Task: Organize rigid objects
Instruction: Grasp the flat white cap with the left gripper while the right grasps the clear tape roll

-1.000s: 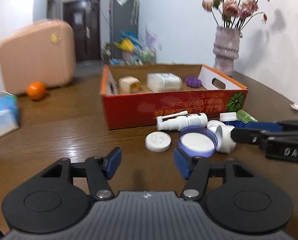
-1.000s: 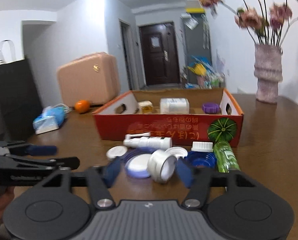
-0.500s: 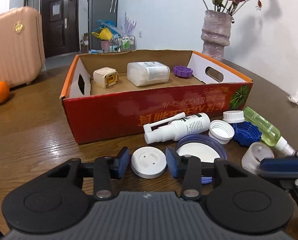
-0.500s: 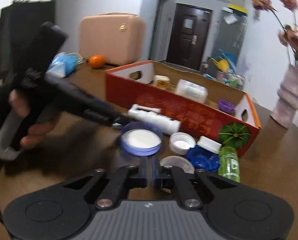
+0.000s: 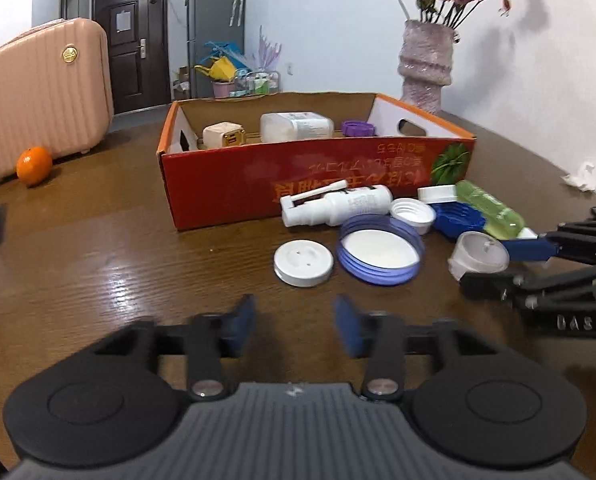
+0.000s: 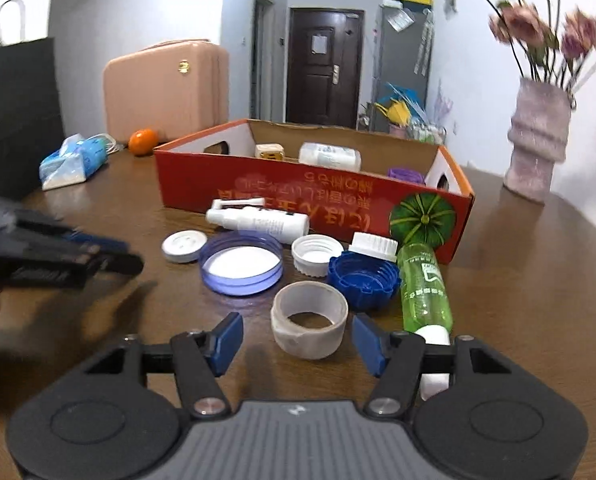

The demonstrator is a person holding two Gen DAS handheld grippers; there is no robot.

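Right wrist view puts the clear ring (image 6: 309, 320) at 12 o'clock, just ahead of the right gripper (image 6: 298, 338). Its hollow faces up, so no long axis matters. The jaws have just been opening and stand apart either side of the ring, gripping nothing. The left gripper (image 5: 293, 326), jaws also just opened and empty, has the white lid (image 5: 303, 263) at 12 o'clock, a little farther off. The red box (image 6: 310, 204) lies beyond at 12, three items already inside.
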